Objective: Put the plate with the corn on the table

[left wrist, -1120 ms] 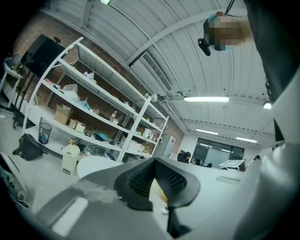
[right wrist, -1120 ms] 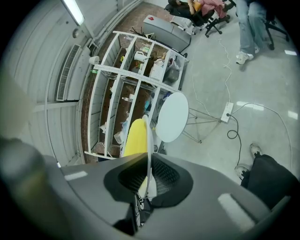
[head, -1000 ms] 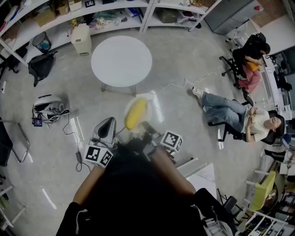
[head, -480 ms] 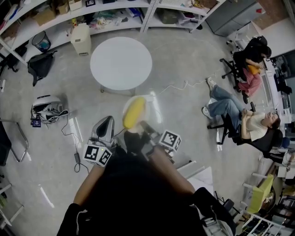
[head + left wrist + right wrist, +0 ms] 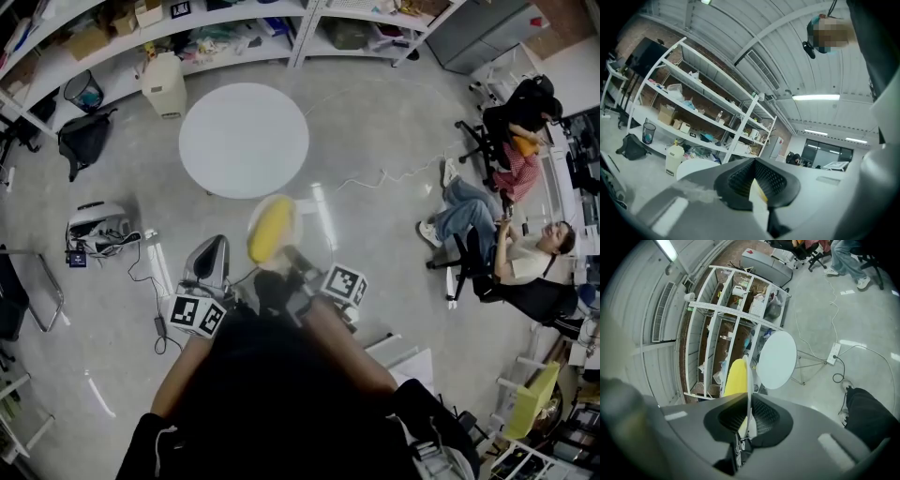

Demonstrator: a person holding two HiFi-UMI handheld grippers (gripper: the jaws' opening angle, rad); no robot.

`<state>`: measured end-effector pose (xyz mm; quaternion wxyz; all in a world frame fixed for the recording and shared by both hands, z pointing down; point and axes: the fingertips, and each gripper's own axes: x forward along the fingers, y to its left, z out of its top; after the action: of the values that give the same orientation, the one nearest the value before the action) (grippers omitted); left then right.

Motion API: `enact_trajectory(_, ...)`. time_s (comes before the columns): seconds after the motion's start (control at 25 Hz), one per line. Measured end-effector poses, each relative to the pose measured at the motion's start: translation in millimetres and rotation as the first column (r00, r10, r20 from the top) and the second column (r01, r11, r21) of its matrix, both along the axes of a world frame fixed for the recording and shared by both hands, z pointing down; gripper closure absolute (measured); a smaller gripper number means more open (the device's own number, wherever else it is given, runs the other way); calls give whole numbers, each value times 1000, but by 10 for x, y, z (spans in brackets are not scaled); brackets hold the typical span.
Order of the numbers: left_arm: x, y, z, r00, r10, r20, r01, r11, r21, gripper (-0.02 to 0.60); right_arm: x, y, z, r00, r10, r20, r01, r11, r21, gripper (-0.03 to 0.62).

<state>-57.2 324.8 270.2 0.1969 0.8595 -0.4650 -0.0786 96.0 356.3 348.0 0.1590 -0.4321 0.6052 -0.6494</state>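
Round white table (image 5: 244, 141) ahead sits bare: plate (image 5: 749, 380) with corn (image 5: 272, 230) hangs short of it, rim clamped in right gripper (image 5: 749, 418), left gripper (image 5: 752, 183) closed.

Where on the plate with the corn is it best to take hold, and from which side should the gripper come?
Probably the thin rim of the plate, from the side nearest the person, one jaw on each face, as the right gripper grips it. The corn covers the middle, so only the rim is free.
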Motion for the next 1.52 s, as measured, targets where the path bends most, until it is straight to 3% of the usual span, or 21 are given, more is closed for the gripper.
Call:
enact_trajectory(0.48, 271, -642, 45, 1000, -16, 15, 16, 1000, -10, 578, 205, -710, -2, 999, -47, 13, 47, 999, 25, 561)
enact_trajectory(0.84, 423, -974, -11, 996, -93, 2, 93, 995, -22, 578, 324, -1082, -18, 995, -101, 25, 101, 995, 0, 562)
enact_trajectory(0.96, 459, -1015, -56, 993, -117, 6, 117, 993, -14, 578, 331, -1207, -83, 991, -133, 33, 132, 990, 41, 561)
enact_trajectory(1.52, 377, -1310, -5, 986, -164, 15, 164, 986, -18, 578, 309, -1505, -35, 990, -130, 54, 129, 992, 11, 560)
